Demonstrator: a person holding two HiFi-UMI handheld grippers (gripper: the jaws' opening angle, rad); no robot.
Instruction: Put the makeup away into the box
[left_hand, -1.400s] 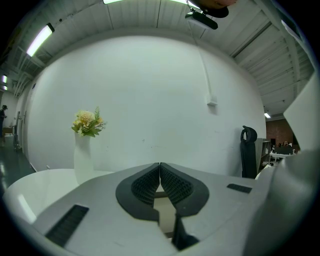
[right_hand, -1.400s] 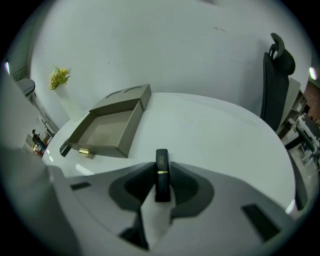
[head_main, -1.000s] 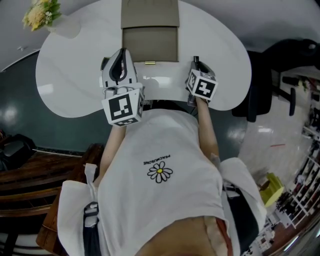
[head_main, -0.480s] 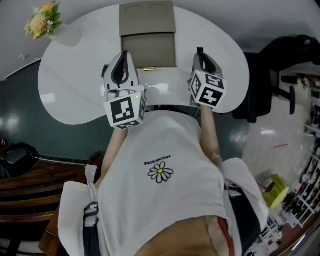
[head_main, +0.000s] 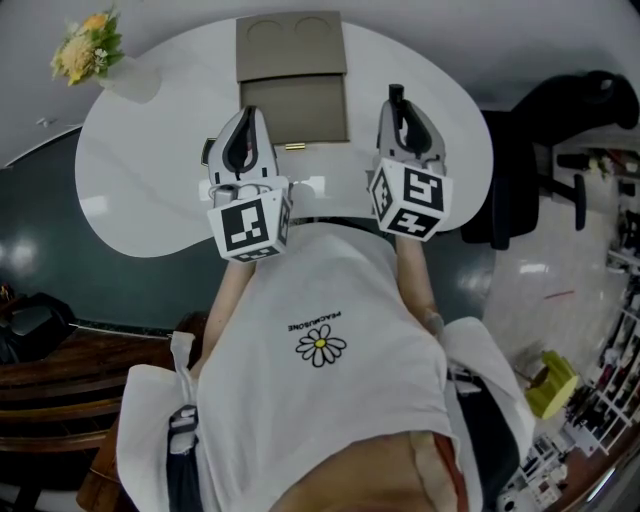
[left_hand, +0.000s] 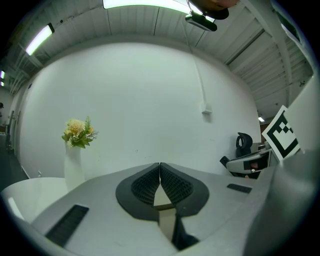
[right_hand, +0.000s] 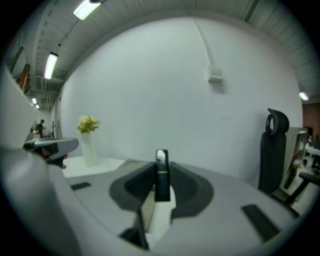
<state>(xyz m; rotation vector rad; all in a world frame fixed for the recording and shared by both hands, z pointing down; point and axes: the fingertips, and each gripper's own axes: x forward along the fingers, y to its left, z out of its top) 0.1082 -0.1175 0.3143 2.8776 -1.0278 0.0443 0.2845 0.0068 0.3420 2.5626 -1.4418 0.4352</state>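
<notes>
One slim black makeup tube (right_hand: 161, 176), with a thin gold band and a pale tip, stands upright, clamped between the right gripper's (head_main: 399, 108) jaws above the white table's (head_main: 130, 170) near edge. One beige box (head_main: 294, 108) lies open just ahead, its lid folded back. The left gripper (left_hand: 160, 172) hovers alongside, its jaws together on nothing. One vase of flowers (head_main: 88, 50) stands at the table's far left, well apart from the box.
</notes>
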